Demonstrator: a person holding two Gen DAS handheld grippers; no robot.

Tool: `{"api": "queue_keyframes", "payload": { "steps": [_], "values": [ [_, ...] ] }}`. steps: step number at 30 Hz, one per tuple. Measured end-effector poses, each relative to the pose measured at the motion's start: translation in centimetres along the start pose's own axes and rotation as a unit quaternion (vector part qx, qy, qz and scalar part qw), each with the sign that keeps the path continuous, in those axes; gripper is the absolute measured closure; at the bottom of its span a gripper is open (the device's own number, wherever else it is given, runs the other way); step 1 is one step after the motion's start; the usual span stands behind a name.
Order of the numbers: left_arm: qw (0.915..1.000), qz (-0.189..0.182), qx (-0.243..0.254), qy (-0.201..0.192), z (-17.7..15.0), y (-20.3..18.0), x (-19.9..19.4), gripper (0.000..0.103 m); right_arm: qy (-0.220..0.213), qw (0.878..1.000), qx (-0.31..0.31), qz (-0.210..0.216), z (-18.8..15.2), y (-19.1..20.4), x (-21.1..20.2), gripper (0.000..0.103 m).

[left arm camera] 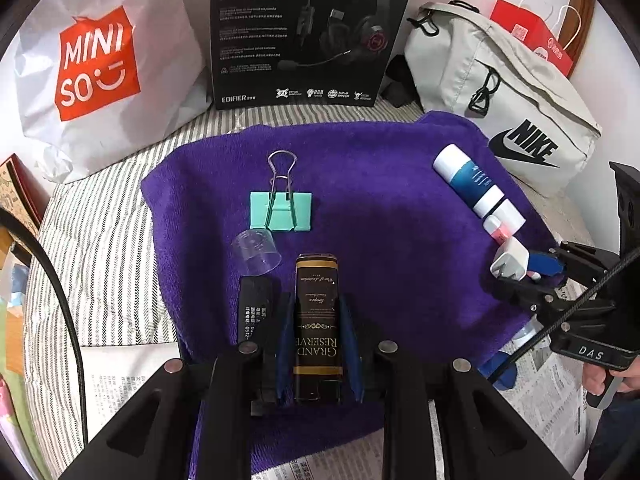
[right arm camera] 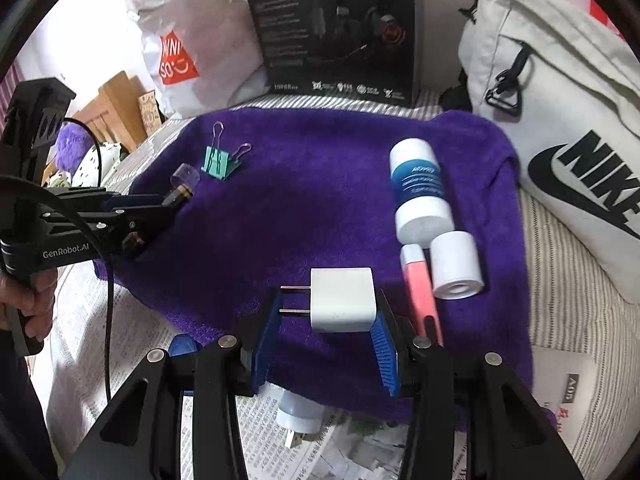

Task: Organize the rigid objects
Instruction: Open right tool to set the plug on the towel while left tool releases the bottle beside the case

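Both hands busy: the left gripper (left arm camera: 318, 344) clamps the dark box (left arm camera: 317, 320) lengthwise at the towel's (left arm camera: 400, 208) near edge, steady for carrying; the right gripper (right arm camera: 326, 328) brackets the white charger (right arm camera: 344, 300), prongs sideways, near the towel's right edge beside the pink tube (right arm camera: 420, 284).
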State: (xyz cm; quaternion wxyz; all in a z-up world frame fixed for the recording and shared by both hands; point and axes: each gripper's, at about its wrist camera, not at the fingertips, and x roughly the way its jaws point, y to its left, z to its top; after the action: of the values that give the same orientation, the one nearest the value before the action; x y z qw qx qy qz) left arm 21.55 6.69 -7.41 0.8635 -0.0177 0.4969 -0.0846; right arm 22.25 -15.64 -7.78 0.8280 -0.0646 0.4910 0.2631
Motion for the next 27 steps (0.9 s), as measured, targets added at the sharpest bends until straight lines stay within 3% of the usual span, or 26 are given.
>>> {"api": "queue_keyframes", "payload": {
  "steps": [18, 23, 27],
  "values": [
    [0.9993, 0.026, 0.013, 0.023, 0.2, -0.6, 2.0, 0.08, 0.01, 1.0, -0.008, 0.012, -0.1, -0.3, 1.2, 0.057],
    [0.9992, 0.02, 0.015, 0.031, -0.1, -1.0, 1.9, 0.068, 0.017, 1.0, -0.012, 0.015, 0.0, -0.4, 1.1, 0.053],
    [0.9986, 0.033, 0.021, 0.035, -0.6, -1.3, 1.6, 0.065, 0.017, 1.0, -0.012, 0.001, 0.0, -0.5, 0.2, 0.049]
  ]
}}
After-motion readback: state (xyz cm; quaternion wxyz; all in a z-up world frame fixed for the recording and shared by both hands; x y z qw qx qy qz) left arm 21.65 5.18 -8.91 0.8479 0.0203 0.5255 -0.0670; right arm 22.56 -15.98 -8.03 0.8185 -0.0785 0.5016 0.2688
